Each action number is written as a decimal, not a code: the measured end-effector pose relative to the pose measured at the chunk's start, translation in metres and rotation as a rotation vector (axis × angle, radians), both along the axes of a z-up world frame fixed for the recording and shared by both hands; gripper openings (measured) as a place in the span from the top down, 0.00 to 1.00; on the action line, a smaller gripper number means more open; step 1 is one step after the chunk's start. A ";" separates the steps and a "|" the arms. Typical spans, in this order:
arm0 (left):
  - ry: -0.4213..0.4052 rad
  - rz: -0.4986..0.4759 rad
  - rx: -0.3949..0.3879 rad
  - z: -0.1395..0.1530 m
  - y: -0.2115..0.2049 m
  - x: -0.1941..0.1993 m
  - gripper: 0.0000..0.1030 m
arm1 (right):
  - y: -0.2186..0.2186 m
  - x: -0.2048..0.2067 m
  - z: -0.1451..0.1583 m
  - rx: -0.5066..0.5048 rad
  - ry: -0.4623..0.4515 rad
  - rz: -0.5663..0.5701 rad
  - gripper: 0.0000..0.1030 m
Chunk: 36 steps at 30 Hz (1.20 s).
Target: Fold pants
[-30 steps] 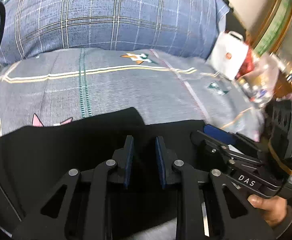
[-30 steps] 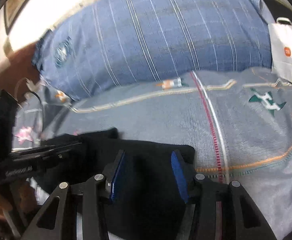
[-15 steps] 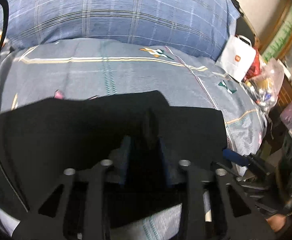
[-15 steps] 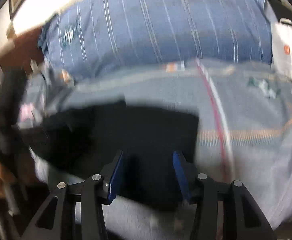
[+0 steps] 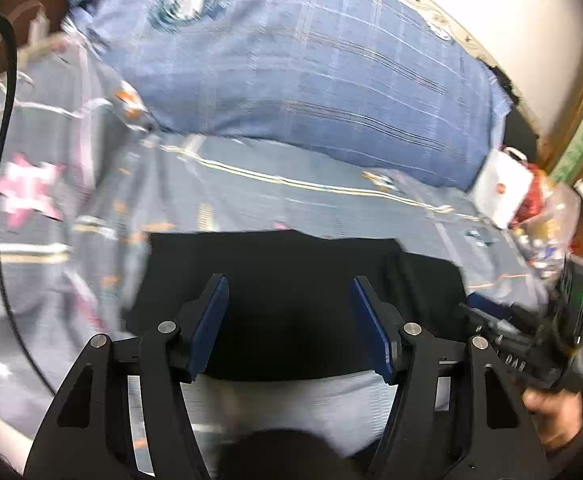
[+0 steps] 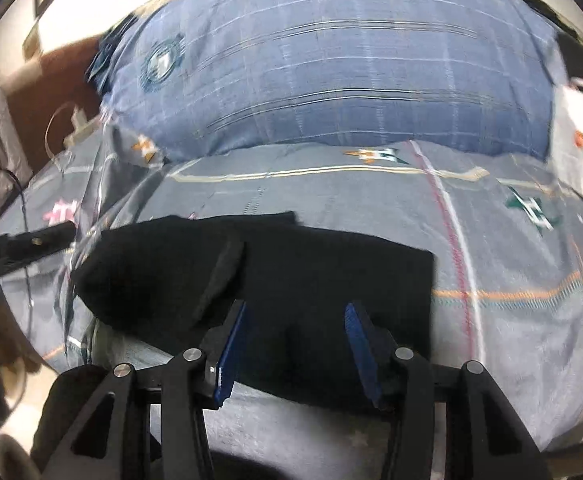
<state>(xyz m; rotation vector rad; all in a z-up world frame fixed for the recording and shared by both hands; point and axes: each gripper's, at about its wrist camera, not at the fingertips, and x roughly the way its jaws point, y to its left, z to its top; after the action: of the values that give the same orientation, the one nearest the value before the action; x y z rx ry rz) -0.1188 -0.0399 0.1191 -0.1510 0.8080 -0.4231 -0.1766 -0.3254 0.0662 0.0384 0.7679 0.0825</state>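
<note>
Pants (image 5: 291, 304) released; left tool (image 5: 289, 314) jaws just opened, pulled back.

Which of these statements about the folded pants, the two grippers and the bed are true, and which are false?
1. The black pants lie on the grey patterned bedsheet. True.
2. The left gripper is clamped on the pants. False: its jaws have just been opening and stand apart, gripping nothing.
3. A blue plaid pillow lies beyond the pants. True.
4. The right gripper holds a white paper bag. False: it is open and empty; the bag stands at the bed's far edge.
</note>
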 end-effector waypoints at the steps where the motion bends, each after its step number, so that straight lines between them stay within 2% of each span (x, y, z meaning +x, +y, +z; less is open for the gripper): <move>1: -0.022 0.014 0.012 0.001 0.010 -0.002 0.39 | 0.004 0.006 -0.002 -0.029 0.015 0.006 0.53; 3: -0.042 0.031 0.011 0.000 0.022 -0.003 0.39 | 0.014 0.023 -0.006 -0.090 0.051 0.004 0.53; 6: -0.050 0.080 0.034 -0.006 0.044 0.003 0.39 | 0.021 0.044 -0.015 -0.082 0.098 0.031 0.53; 8: -0.042 0.092 0.046 -0.013 0.054 0.010 0.39 | 0.028 0.059 -0.027 -0.114 0.170 0.051 0.53; 11: -0.025 0.093 0.037 -0.022 0.064 0.019 0.39 | 0.037 0.065 -0.025 -0.182 0.170 0.068 0.53; 15: 0.006 0.082 0.012 -0.030 0.068 0.028 0.39 | 0.031 0.056 -0.007 -0.127 0.123 0.039 0.53; 18: 0.006 0.063 0.028 -0.034 0.067 0.030 0.39 | 0.033 0.051 -0.001 -0.105 0.101 0.049 0.53; 21: 0.009 0.071 0.037 -0.037 0.065 0.033 0.39 | 0.036 0.055 -0.013 -0.112 0.134 0.084 0.53; 24: 0.015 0.086 0.052 -0.038 0.061 0.035 0.39 | 0.039 0.057 -0.031 -0.072 0.154 0.128 0.52; 26: 0.024 0.072 0.081 -0.039 0.055 0.035 0.38 | 0.035 0.053 -0.033 -0.033 0.103 0.137 0.50; 28: 0.010 0.075 0.128 -0.036 0.048 0.032 0.38 | 0.030 0.051 -0.032 0.001 0.096 0.133 0.50; 31: -0.016 0.088 0.133 -0.028 0.044 0.028 0.38 | 0.026 0.043 -0.020 0.017 0.033 0.167 0.50; 32: -0.029 0.106 0.126 -0.024 0.044 0.025 0.36 | 0.023 0.042 -0.017 0.036 0.012 0.183 0.50; 34: -0.046 0.137 0.111 -0.018 0.044 0.018 0.23 | 0.018 0.045 -0.019 0.069 0.013 0.219 0.50; 36: -0.060 0.169 0.108 -0.011 0.040 0.011 0.23 | 0.020 0.053 -0.031 0.056 0.054 0.257 0.50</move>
<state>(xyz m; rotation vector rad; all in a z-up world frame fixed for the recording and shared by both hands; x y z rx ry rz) -0.1076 0.0005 0.1083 -0.1044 0.7505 -0.2225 -0.1231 -0.3054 0.0349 -0.0049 0.8221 0.3484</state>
